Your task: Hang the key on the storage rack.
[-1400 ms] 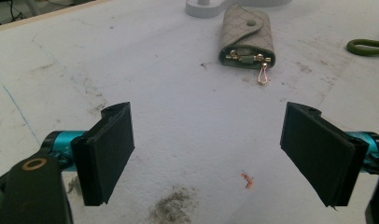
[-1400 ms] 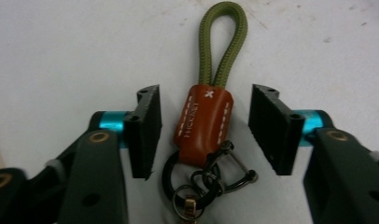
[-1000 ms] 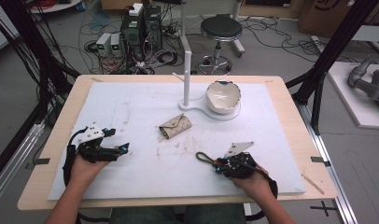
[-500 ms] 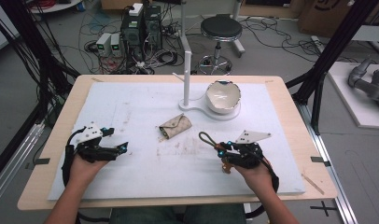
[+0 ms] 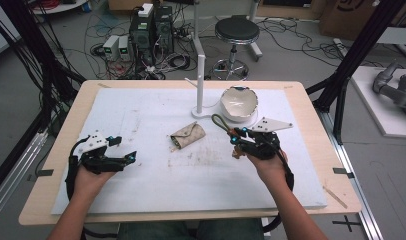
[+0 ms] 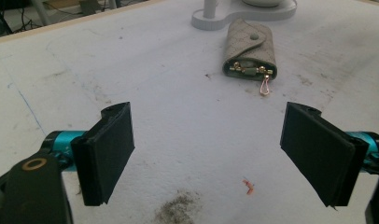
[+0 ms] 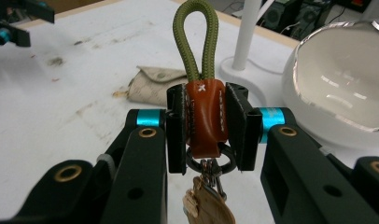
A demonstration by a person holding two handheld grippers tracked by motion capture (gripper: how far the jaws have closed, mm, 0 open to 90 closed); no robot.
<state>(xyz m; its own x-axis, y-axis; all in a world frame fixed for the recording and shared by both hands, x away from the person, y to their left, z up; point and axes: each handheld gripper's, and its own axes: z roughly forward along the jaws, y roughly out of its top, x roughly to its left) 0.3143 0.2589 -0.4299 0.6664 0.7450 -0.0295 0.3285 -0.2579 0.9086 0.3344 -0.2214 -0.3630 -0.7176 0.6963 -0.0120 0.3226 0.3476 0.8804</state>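
Nearest the person, two forearms are seen coming in from the bottom of the high view, each hand carrying a gripper over the white mat (image 5: pixel 156 195) that covers the wooden table (image 5: pixel 41 212). The left gripper (image 5: pixel 122 156) is held low over the mat's left part with its jaws spread wide and nothing between them; in the left gripper view the two black pads (image 6: pixel 108 151) are seen well apart above bare, smudged mat. The right gripper (image 5: pixel 234 141) is held above the mat on the right side, and its jaws are clamped tight on a keychain (image 7: pixel 205 116): the brown leather tab is pinched between the pads, the olive cord loop (image 7: pixel 195 42) is seen sticking out beyond the jaw tips, and a metal ring with a pale tag (image 7: pixel 207 207) is seen hanging below the tab. In the high view the loop (image 5: pixel 220 121) is pointed away from the person, toward the bowl. Farther out, near the mat's middle, a beige key pouch (image 5: pixel 187 135) is laid flat, well apart from both grippers; its open end with small gold clasps (image 6: pixel 250 71) is turned toward the left gripper. Beyond it, a white stand (image 5: pixel 199 80) with a round base is set upright, and just beside that a white bowl (image 5: pixel 239 101) is placed near the mat's far edge.
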